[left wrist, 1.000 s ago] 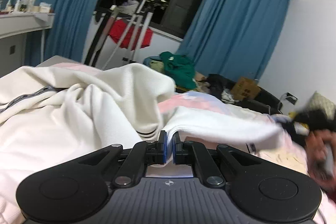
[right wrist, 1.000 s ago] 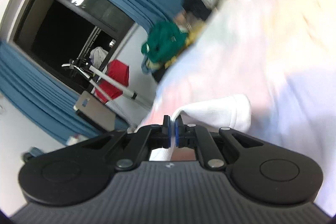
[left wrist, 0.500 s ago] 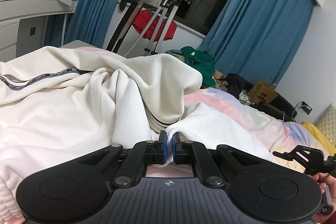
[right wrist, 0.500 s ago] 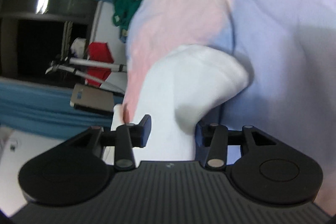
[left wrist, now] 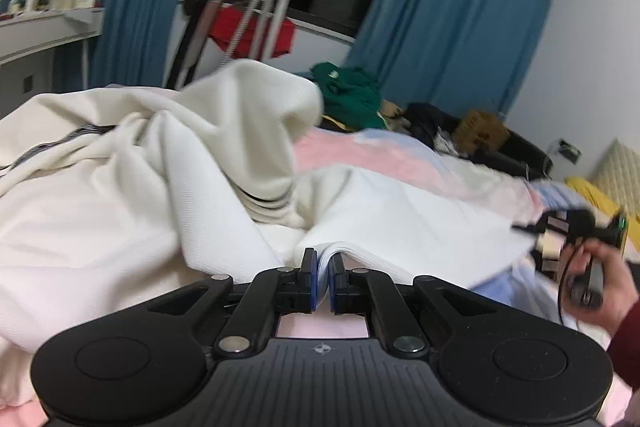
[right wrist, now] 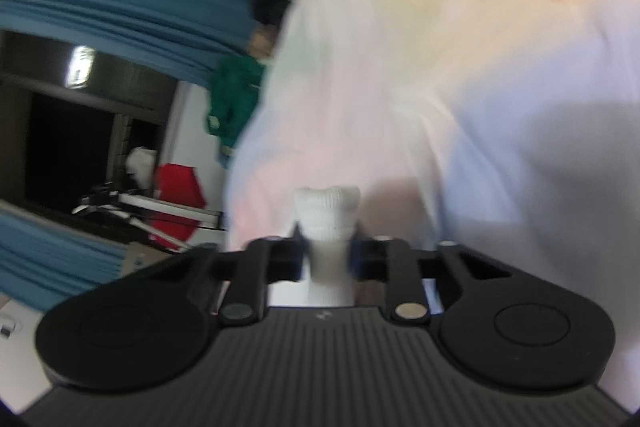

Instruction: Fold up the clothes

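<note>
A cream-white garment (left wrist: 160, 163) with a dark striped trim lies bunched on the bed. My left gripper (left wrist: 323, 267) is shut on a folded edge of it. In the left wrist view my right gripper (left wrist: 568, 227) shows at the far right in a hand, at the garment's far end. In the right wrist view my right gripper (right wrist: 326, 247) has its jaws closing around a white ribbed cuff (right wrist: 327, 215) of the garment; the view is blurred.
The bed has a pastel pink and blue sheet (left wrist: 384, 155). Beyond it are a green garment pile (left wrist: 348, 95), a drying rack with a red cloth (left wrist: 252, 35), blue curtains (left wrist: 460, 27), a cardboard box (left wrist: 482, 131) and a white desk (left wrist: 40, 31).
My right gripper opened, let the fold go, then closed in around the ribbed cuff. My left gripper kept its hold and shifted slightly; the garment's far part now lies flatter.
</note>
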Available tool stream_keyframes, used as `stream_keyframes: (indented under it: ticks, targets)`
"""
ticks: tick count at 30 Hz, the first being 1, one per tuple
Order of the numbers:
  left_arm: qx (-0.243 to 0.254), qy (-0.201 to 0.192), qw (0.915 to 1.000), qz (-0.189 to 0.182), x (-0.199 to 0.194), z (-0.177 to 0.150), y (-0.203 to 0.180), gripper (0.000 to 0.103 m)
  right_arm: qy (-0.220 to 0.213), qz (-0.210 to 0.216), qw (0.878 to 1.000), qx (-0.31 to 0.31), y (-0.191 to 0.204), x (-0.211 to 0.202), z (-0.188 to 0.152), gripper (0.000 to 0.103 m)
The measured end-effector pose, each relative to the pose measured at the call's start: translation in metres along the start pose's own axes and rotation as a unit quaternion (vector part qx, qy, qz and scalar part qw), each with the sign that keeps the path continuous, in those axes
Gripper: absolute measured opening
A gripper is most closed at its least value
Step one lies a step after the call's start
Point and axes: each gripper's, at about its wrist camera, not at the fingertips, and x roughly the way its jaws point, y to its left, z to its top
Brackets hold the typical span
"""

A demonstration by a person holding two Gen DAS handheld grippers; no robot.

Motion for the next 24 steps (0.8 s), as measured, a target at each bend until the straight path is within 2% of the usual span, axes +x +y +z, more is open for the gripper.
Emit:
stream_keyframes:
  ticks: [3, 6, 8, 10, 13, 15, 17, 21, 24]
  targets:
    - [0.008, 0.003, 1.0000, -0.004, 0.006, -0.005, -0.004, 0.006, -0.037, 0.032, 0.997, -0.063, 0.021, -0.019, 0.004, 0.010]
    - [0.008, 0.008, 0.9998, -0.015, 0.012, -0.009, -0.007, 0.008, -0.090, 0.060, 0.987, -0.116, 0.034, -0.042, 0.014, 0.010]
    - [0.008, 0.011, 0.9996, -0.023, 0.016, -0.012, -0.009, 0.010, -0.110, 0.036, 0.984, -0.138, 0.032, -0.048, 0.022, 0.010]
    - [0.005, 0.019, 0.9993, -0.031, 0.021, -0.015, -0.011, 0.010, -0.102, -0.037, 0.983, -0.147, 0.023, -0.044, 0.028, 0.010]
    - [0.005, 0.030, 0.9991, -0.031, 0.029, -0.019, -0.015, 0.010, -0.047, -0.140, 0.982, -0.122, 0.001, -0.026, 0.033, 0.010]
    - [0.007, 0.035, 0.9990, -0.027, 0.033, -0.020, -0.016, 0.010, -0.004, -0.177, 0.979, -0.104, -0.015, -0.020, 0.032, 0.010]
    - [0.008, 0.040, 0.9989, -0.023, 0.037, -0.021, -0.016, 0.010, 0.016, -0.186, 0.977, -0.101, -0.023, -0.019, 0.030, 0.012]
    - [-0.008, 0.051, 0.9985, -0.019, 0.039, -0.018, -0.013, 0.015, 0.013, -0.170, 0.983, -0.065, -0.025, -0.022, 0.027, 0.015]
    - [-0.029, 0.064, 0.9973, -0.018, 0.035, -0.015, -0.008, 0.021, 0.019, -0.160, 0.986, -0.034, -0.030, -0.026, 0.025, 0.024]
